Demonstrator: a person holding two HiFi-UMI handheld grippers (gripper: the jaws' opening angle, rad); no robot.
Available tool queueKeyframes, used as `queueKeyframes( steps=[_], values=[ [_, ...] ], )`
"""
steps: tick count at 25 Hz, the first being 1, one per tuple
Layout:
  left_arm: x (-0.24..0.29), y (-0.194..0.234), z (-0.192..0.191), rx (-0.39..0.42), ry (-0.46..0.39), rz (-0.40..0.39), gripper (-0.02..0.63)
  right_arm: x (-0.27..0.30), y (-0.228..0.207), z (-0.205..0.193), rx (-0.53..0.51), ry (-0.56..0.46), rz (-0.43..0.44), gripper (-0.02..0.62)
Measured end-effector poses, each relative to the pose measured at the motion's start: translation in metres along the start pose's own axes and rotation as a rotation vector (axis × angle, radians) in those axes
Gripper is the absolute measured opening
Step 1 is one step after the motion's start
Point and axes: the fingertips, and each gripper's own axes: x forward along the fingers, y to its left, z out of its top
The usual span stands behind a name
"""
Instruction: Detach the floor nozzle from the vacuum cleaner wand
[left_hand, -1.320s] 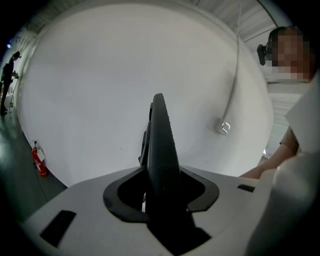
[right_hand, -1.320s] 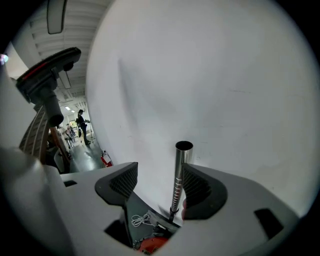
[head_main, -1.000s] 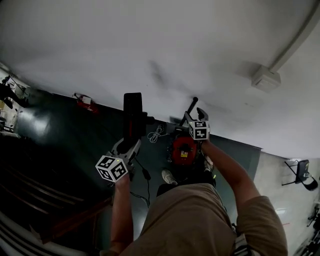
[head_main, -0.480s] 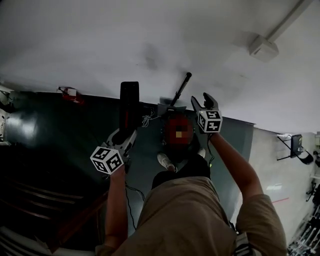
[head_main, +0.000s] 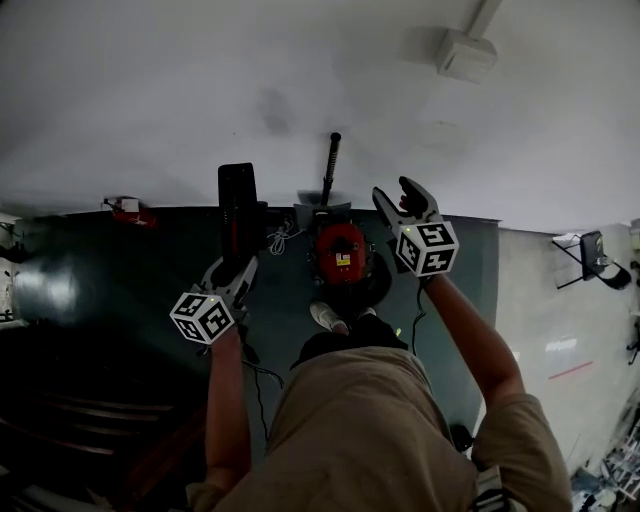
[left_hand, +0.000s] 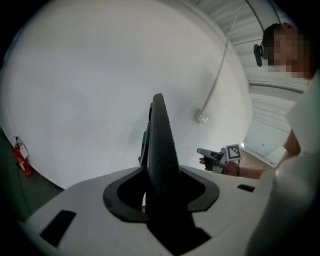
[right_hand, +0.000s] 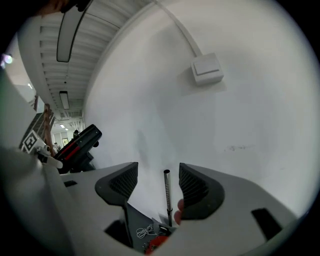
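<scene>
The black floor nozzle (head_main: 237, 205) stands upright, held off the floor, with my left gripper (head_main: 236, 263) shut on its lower end. In the left gripper view the nozzle (left_hand: 159, 145) shows edge-on between the jaws of that gripper (left_hand: 160, 189). The metal wand (head_main: 330, 165) rises bare-ended from the red vacuum canister (head_main: 340, 250) against the white wall, apart from the nozzle. My right gripper (head_main: 395, 192) hangs open just right of the wand, holding nothing. In the right gripper view the wand (right_hand: 167, 195) lies beyond the open jaws of that gripper (right_hand: 157, 182), and the nozzle (right_hand: 80, 144) is at left.
A white wall (head_main: 150, 90) with a junction box (head_main: 467, 55) fills the background. A coiled white cable (head_main: 280, 238) lies beside the canister. A red fire extinguisher (left_hand: 22, 160) stands at the wall's foot on the left. The person's shoe (head_main: 326, 318) is near the canister.
The right gripper has risen up and to the right, away from the wand and canister. The left gripper still holds the nozzle and drifted slightly left. The head camera has tilted.
</scene>
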Motion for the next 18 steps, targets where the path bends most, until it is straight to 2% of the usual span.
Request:
queueKeyframes(
  steps=[9,14,18],
  values=[
    [0.016,-0.056,-0.006,0.007,0.033,0.020,0.172,-0.080,-0.035,0.012,0.053,-0.023,0.064,0.265],
    [0.026,-0.080,-0.019,0.075,0.058,0.049,0.172,-0.113,-0.058,-0.014,0.005,0.000,0.103,0.265],
    [0.024,-0.099,-0.036,0.038,0.042,0.051,0.172,-0.141,-0.077,-0.047,0.020,0.041,0.099,0.265]
  ],
)
